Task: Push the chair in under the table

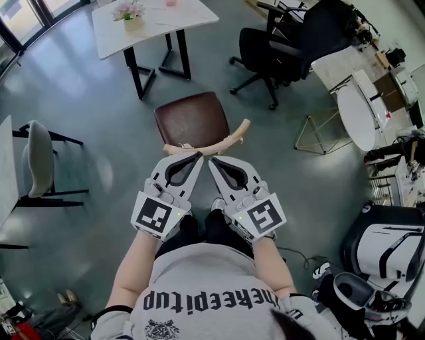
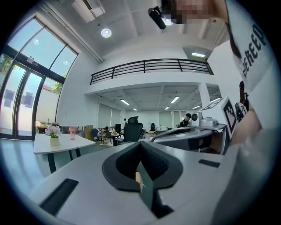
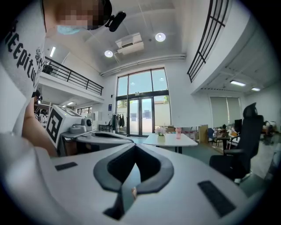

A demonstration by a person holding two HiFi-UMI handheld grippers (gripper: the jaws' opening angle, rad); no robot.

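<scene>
A chair with a brown seat [image 1: 191, 119] and a curved pale wooden backrest [image 1: 219, 144] stands on the grey floor, apart from the white table [image 1: 166, 20], which carries a flower pot [image 1: 131, 14]. My left gripper [image 1: 197, 156] and right gripper [image 1: 214, 161] are side by side, both shut on nothing, with their tips just behind the backrest; I cannot tell whether they touch it. The left gripper view shows its own closed jaws, left gripper [image 2: 140, 145], with the table [image 2: 61, 143] far off at the left. In the right gripper view, the right gripper [image 3: 135, 147] faces the table [image 3: 169, 140].
A black office chair [image 1: 279, 46] stands at the back right. A grey chair [image 1: 38, 159] is at the left beside another table edge. A round white table [image 1: 355, 116] and a gold wire frame [image 1: 319, 133] are at the right.
</scene>
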